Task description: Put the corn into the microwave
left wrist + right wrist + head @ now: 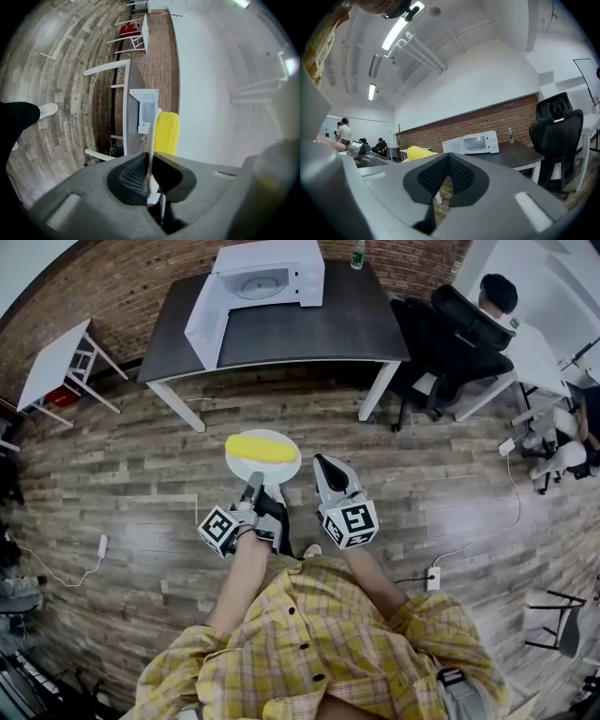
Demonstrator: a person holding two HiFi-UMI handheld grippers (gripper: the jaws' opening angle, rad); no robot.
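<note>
A yellow corn cob (260, 447) lies on a white plate (281, 469) held out in front of me above the wood floor. My left gripper (253, 482) is shut on the plate's near rim; in the left gripper view the plate (152, 136) runs edge-on between the pads, with the corn (166, 133) behind it. My right gripper (324, 465) is beside the plate, shut and empty, its tips (449, 157) meeting. The white microwave (272, 276) stands ahead on a dark table (309, 329) with its door swung open to the left.
A black office chair (450, 334) stands right of the table, and a person (497, 292) sits at a white desk beyond it. A small white table (52, 362) is at the left. A bottle (357, 254) stands behind the microwave. Cables and power strips lie on the floor.
</note>
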